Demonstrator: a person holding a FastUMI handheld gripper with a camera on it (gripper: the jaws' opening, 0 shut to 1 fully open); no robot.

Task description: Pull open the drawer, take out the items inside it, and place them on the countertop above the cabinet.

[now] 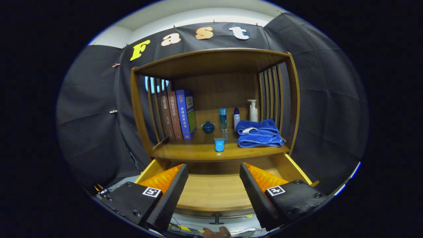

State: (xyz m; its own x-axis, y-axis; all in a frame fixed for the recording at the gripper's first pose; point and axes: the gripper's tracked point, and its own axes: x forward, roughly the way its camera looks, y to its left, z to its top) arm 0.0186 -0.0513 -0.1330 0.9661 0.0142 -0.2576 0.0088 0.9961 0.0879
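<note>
The wooden drawer (211, 195) stands pulled open below the cabinet's countertop (198, 150), and its bare bottom shows between my fingers. My gripper (214, 175) hangs open above the drawer, with nothing between the fingers. On the countertop, just beyond the fingertips, sits a small blue cup (219, 144). Behind it stand a tall blue bottle (223, 120), a dark blue lidded pot (208, 127) and a small white bottle with a blue cap (236, 118). A folded blue towel (259, 133) lies at the right.
Three books (178, 114) stand upright at the countertop's left. A white pump bottle (253, 110) is behind the towel. Slatted wooden sides and a top shelf (211, 61) enclose the countertop. The drawer's knob (216, 219) sticks out at the front, above cables on the floor.
</note>
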